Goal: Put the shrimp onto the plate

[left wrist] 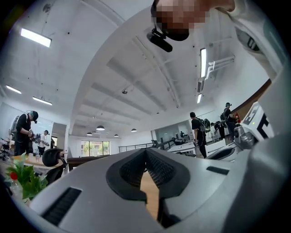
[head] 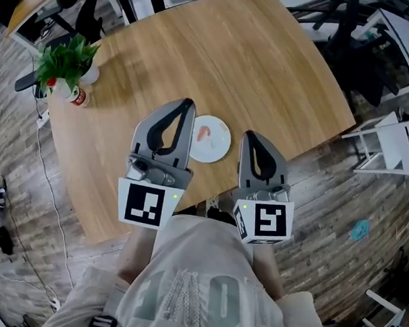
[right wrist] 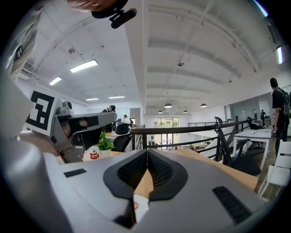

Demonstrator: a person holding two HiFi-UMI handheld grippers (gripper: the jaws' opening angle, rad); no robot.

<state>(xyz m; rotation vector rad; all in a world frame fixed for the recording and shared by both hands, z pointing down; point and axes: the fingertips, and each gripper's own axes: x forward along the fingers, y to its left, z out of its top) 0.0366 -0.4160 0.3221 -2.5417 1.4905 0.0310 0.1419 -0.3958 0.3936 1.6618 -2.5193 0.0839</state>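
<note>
Overhead, one shrimp (head: 203, 132) lies on one plate (head: 219, 148); their own views show left gripper (left wrist: 146, 151) and right gripper (right wrist: 147, 151) jaws pressed together, empty.

Bench (head: 223, 59): light wood-grain, matt. Plate (head: 217, 142): smooth, glossy white. Gripper shells: matt grey plastic; jaws' inner pads (left wrist: 157, 168) ribbed black.

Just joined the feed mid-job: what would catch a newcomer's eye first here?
A small round white plate with a pink shrimp lying on it sits by the near edge of the light wooden table. The left gripper and right gripper hang either side of it, jaws shut and empty. A green potted plant stands at the table's left edge.
</note>
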